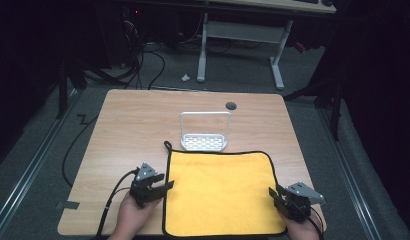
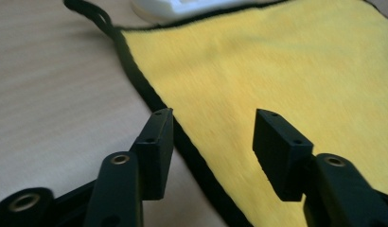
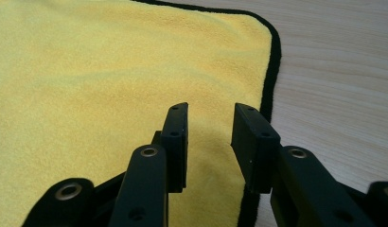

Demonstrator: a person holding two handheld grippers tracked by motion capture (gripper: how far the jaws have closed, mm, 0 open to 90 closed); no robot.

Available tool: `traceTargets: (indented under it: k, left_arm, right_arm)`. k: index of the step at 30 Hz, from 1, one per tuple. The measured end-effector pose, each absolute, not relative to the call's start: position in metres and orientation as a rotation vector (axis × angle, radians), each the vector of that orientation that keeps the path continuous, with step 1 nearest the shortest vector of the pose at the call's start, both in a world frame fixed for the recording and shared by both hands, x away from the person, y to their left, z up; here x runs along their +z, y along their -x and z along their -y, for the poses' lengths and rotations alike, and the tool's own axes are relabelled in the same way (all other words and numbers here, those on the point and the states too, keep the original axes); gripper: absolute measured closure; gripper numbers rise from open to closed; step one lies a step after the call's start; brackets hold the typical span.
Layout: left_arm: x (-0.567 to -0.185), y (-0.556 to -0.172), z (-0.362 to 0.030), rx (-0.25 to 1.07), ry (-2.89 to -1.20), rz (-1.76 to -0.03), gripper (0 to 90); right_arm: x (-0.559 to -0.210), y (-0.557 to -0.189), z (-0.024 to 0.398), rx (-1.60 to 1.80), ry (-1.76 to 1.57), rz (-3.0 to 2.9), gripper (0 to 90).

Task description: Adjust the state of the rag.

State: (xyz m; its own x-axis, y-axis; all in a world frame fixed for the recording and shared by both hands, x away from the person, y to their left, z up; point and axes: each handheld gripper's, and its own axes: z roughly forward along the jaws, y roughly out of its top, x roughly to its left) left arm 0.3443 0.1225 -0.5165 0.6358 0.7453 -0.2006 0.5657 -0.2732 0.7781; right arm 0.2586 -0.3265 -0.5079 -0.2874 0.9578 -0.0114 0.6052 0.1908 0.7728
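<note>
Lying flat on the bench point(image 1: 128, 115): yellow cloth point(image 1: 220, 192), no legible writing.
Left tongs point(image 1: 160, 189) gaping astride its left hem; right tongs point(image 1: 276, 196) standing apart over its right hem, gripping nothing.

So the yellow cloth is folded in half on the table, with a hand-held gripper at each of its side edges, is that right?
Not quite. The yellow cloth lies spread out flat in one layer, not folded, as the high view shows. The rest holds: the left hand-held gripper is at its left edge and the right hand-held gripper at its right edge, on the table.
</note>
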Motion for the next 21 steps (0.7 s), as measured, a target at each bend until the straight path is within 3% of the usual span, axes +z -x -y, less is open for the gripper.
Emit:
traceTargets:
  k: [4,7,12,15,21]
  left_arm:
    - [-0.515,-0.369,-0.122,0.274,-1.949,-1.078,42.6]
    - [-0.516,-0.388,-0.119,0.273,-1.957,-1.124,41.0]
    - [-0.518,-0.409,-0.112,0.287,-1.965,-1.171,43.0]
    - [-0.523,-0.418,-0.115,0.215,-1.92,-1.207,43.7]
    - [-0.53,-0.43,-0.113,0.243,-1.921,-1.23,45.3]
  right_arm:
    - [-0.508,-0.261,0.322,0.919,-1.434,-1.996,69.7]
    - [-0.506,-0.26,0.313,0.924,-1.407,-2.024,65.3]
    - [-0.502,-0.257,0.295,0.949,-1.311,-2.055,57.0]
    - [-0.502,-0.255,0.288,0.969,-1.254,-2.057,56.8]
    - [-0.503,-0.255,0.28,1.015,-1.229,-2.11,54.0]
